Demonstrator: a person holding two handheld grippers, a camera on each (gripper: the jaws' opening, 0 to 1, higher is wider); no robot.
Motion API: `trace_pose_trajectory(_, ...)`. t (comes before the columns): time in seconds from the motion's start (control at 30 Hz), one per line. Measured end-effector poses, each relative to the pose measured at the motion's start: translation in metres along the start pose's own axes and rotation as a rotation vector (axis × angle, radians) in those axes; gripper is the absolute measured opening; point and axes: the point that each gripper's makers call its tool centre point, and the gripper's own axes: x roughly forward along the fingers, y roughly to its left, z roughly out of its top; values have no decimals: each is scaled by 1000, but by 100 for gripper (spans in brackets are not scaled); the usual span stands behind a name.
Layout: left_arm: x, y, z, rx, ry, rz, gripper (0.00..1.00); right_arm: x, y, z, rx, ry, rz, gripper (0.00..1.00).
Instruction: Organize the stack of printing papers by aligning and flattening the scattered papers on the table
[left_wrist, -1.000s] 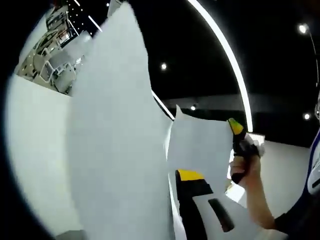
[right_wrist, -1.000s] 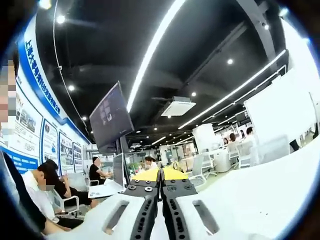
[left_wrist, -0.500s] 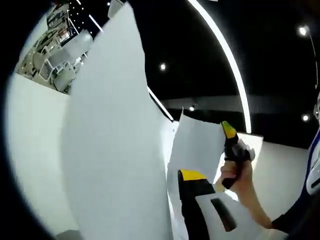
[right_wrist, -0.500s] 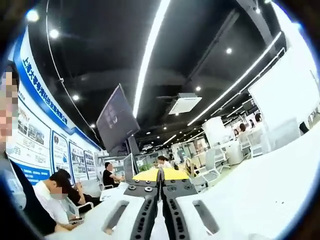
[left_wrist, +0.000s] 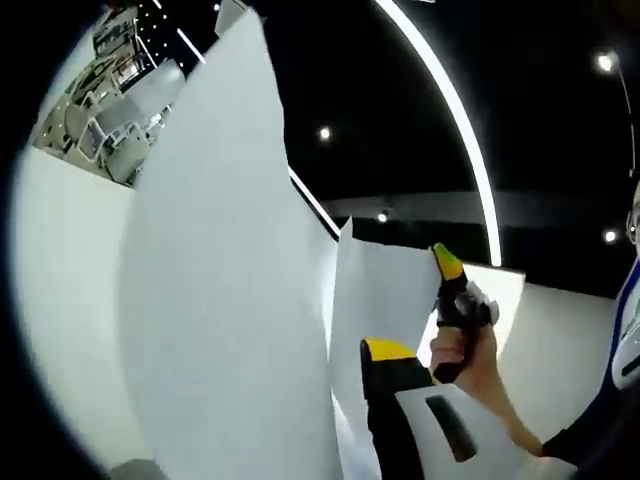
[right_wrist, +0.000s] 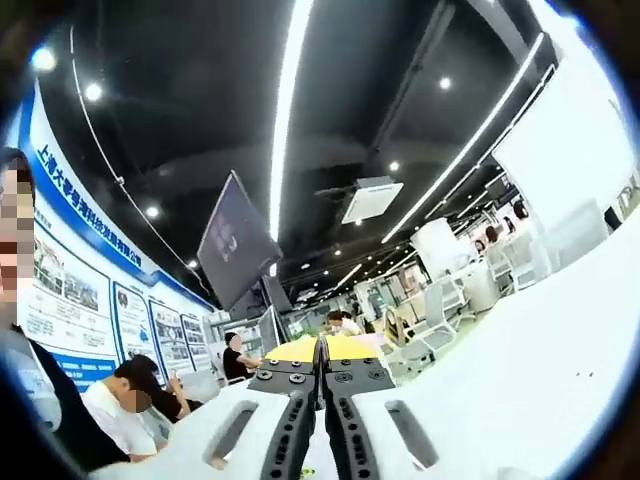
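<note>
Overhead strip lights (left_wrist: 455, 110) frame your raised printing papers (left_wrist: 230, 300), clamped in your left hand-held gripper (left_wrist: 372, 352), while your right hand-held gripper (right_wrist: 321, 347) pinches their edge, jaws together.

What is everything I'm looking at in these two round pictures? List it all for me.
Paper sheets: at least two, white, held upright in front of the left gripper view; a second sheet stands behind, by the other gripper.
Ceiling light strips: several, white, on a dark ceiling in both views.
Hanging screen: one, dark, below the ceiling in the right gripper view.
Wall posters: a row, blue and white, at the left of the right gripper view.
Seated people: a few, at desks in the background.
White surface: one, lower right of the right gripper view.
Left gripper: black and white with yellow tip, against the paper.
Right gripper: yellow-tipped jaws pressed together; seen from the left gripper view with the hand holding it.
</note>
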Motion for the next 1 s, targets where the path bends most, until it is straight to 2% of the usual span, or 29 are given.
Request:
trace_pose_trajectory(0.13,0,0,0,-1,2,0,20,5,11,-1,36,-8,48,0)
trace_pose_trajectory(0.37,0,-2,0,2,2,-4,24,17,22,-18,72,10,75,0)
trace_pose_trajectory(0.8,1,-8,1,25,-10,-32,33,28,22,-43,190,14,102,0)
trace_pose_trajectory(1.0,3,-12,2,56,-20,-42,41,32,29,-45,230,5,130,0)
